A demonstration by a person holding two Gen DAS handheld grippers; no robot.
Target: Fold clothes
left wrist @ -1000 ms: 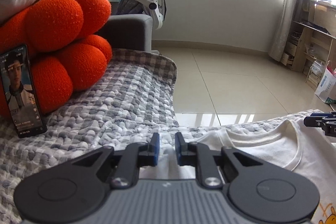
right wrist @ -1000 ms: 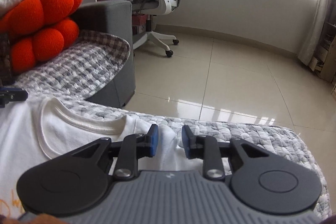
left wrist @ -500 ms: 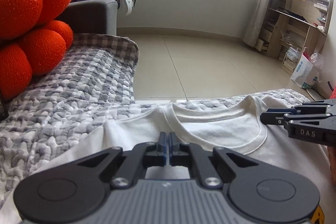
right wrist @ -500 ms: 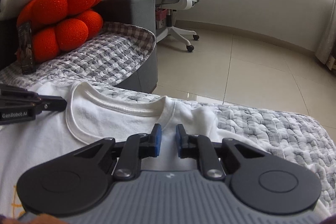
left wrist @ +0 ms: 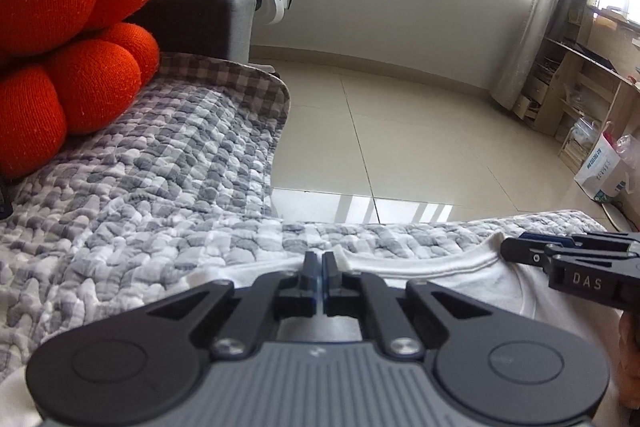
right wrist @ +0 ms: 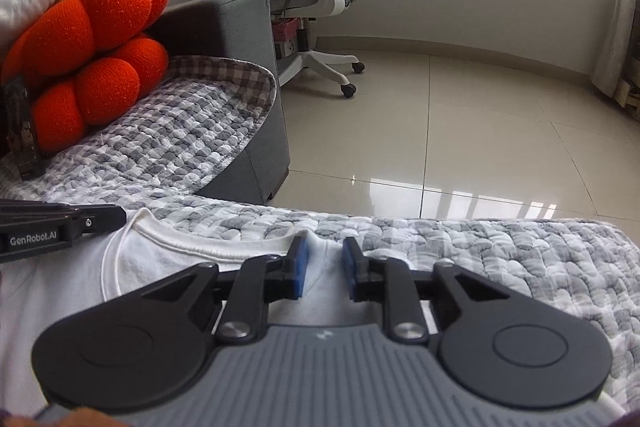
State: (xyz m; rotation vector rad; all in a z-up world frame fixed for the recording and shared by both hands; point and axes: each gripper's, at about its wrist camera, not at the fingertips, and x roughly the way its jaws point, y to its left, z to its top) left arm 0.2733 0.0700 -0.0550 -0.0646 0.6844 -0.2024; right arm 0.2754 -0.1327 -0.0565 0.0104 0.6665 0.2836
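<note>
My left gripper (left wrist: 319, 269) was clamped on the white T-shirt (right wrist: 168, 263) at the collar's left shoulder; my right gripper (right wrist: 323, 269) was opening, shoulder fabric between its pads but not pinched. The shirt lay flat on the grey checked blanket (right wrist: 500, 255). I judged both pinches should match before lifting, to keep the fold square

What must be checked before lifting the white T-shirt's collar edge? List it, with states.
1. Left gripper shut at the white cotton T-shirt's collar: ok.
2. Cloth pinched between its jaws: cannot tell.
3. Right gripper gripping the shirt: not ok; jaws opening, cloth between them, unpressed.
4. Collar area flat on the grey checked quilt: ok.
5. Black phone by the orange knitted cushion clear of the shirt: ok.
</note>
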